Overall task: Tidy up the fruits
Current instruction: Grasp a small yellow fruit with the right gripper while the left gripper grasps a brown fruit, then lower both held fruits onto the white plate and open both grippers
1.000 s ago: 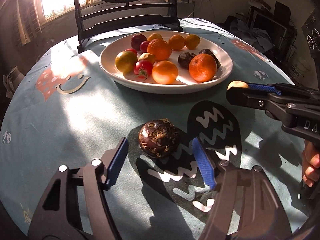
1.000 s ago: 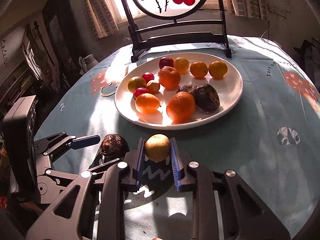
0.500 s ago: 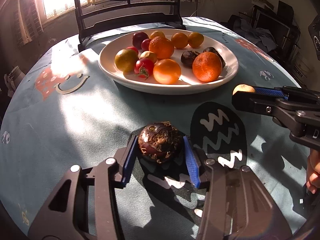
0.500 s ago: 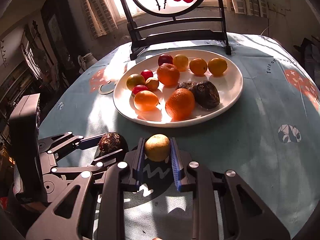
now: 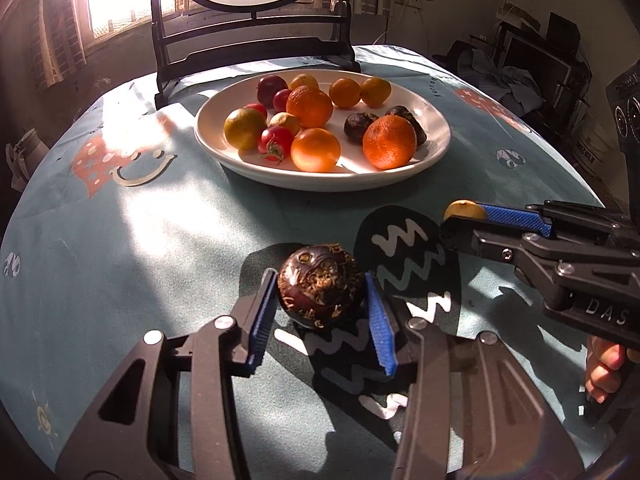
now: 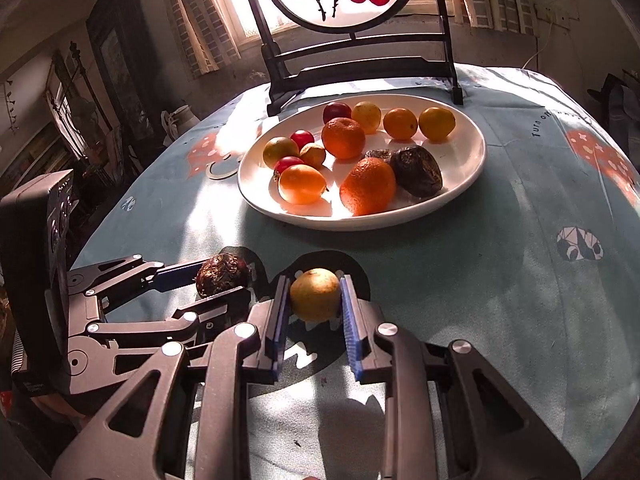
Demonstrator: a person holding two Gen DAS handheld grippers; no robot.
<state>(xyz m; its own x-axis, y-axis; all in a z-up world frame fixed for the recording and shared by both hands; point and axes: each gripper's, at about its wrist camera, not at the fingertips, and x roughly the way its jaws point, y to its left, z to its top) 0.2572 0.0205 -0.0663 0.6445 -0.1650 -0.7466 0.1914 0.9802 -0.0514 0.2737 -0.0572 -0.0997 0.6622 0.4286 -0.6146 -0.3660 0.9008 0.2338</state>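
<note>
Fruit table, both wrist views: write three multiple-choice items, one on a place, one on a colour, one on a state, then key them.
1. Where is the dark brown wrinkled round fruit nearest the left gripper?
A. on the white oval plate
B. between the gripper's blue pads
C. on the floor

2. What colour is the small round fruit in the right gripper?
A. yellow
B. purple
C. bright red

3. How do the right gripper's fingers stand?
A. spread wide, holding nothing
B. closed on the fruit
C. out of sight

Key: 1 B, a pad sits at each side of it, short of the plate. 2 A, its skin shows pale yellow. 3 B, both pads press its sides.
</note>
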